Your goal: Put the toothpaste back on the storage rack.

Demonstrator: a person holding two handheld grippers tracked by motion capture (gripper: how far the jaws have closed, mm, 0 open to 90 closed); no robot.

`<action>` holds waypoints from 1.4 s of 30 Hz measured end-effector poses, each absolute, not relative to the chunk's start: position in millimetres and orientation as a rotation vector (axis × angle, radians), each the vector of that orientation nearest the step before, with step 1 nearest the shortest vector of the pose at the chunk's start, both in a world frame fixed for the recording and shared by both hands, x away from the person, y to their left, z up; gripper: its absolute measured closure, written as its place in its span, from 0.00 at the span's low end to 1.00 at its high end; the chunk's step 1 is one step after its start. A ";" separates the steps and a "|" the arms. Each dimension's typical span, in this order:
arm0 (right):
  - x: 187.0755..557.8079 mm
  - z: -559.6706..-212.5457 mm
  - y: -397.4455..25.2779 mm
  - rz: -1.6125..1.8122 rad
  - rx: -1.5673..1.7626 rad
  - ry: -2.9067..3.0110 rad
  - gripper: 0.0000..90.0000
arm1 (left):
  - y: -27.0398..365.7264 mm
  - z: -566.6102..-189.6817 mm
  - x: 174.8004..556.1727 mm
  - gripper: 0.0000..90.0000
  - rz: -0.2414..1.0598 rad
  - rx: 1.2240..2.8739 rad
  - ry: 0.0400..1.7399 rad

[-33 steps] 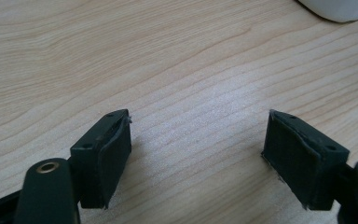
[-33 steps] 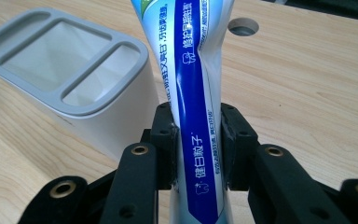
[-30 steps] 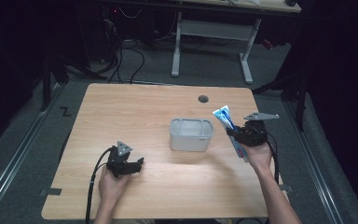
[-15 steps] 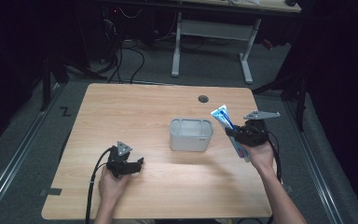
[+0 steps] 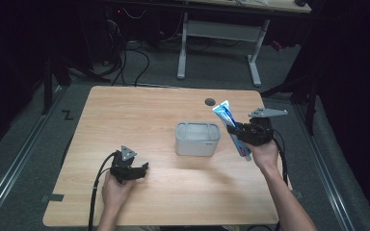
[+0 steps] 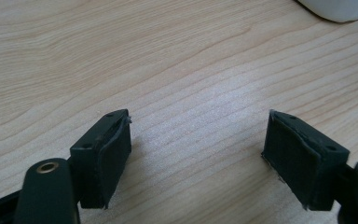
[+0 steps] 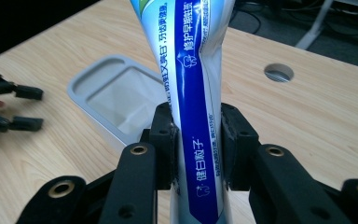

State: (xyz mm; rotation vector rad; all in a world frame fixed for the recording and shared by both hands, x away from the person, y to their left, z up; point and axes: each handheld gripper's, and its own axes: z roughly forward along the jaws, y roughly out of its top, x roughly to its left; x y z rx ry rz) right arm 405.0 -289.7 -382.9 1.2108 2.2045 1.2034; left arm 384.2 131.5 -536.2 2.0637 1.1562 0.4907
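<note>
High view: your right gripper [image 5: 235, 135] is raised just right of the grey container [image 5: 198, 138] that stands near the middle of the wooden table [image 5: 139, 115], and its fingers are clamped on a blue-and-white toothpaste tube [image 5: 230, 126]. The tube is tilted, its flat crimped end up and leaning toward the container's right edge, its lower end showing below your right hand [image 5: 264, 153]. Right gripper view: both fingers [image 7: 164, 140] press the tube's [image 7: 197, 107] sides at mid-length, and the open, pale-walled container [image 7: 114, 95] lies beyond and to the left; a round cable hole [image 7: 278, 72] sits in the table farther back on the right. High view: your left gripper [image 5: 143, 168] rests low over the table near its front-left part, well apart from the container, held in your left hand [image 5: 116, 188] with its cable [image 5: 96, 187] trailing off the near edge. Left gripper view: its fingers [image 6: 108, 156] stand wide apart over bare wood, nothing between them.
</note>
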 end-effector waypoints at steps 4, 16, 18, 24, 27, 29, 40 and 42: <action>410.8 -376.8 -279.1 1.233 1.179 2.227 0.78 | 131.5 -536.2 384.2 0.26 0.491 2.064 1.156; 414.6 -364.2 -256.1 1.345 1.092 2.251 0.79 | 131.5 -536.2 384.2 0.26 0.492 2.065 1.156; 415.7 -362.0 -252.8 1.373 1.084 2.256 0.78 | 131.5 -536.2 384.2 0.26 0.491 2.065 1.156; 422.4 -355.6 -241.8 1.419 1.059 2.257 0.79 | 131.5 -536.2 384.2 0.26 0.491 2.065 1.156; 425.4 -354.3 -237.8 1.433 1.058 2.258 0.79 | 131.5 -536.2 384.2 0.26 0.490 2.065 1.156; 431.1 -353.2 -231.4 1.436 1.049 2.267 0.78 | 131.7 -536.4 384.1 0.26 0.490 2.060 1.156; 457.8 -353.8 -209.7 1.534 1.052 2.255 0.78 | 133.0 -536.3 383.7 0.27 0.484 2.052 1.161; 462.0 -352.9 -205.6 1.526 1.042 2.258 0.78 | 133.7 -536.1 383.8 0.27 0.480 2.050 1.162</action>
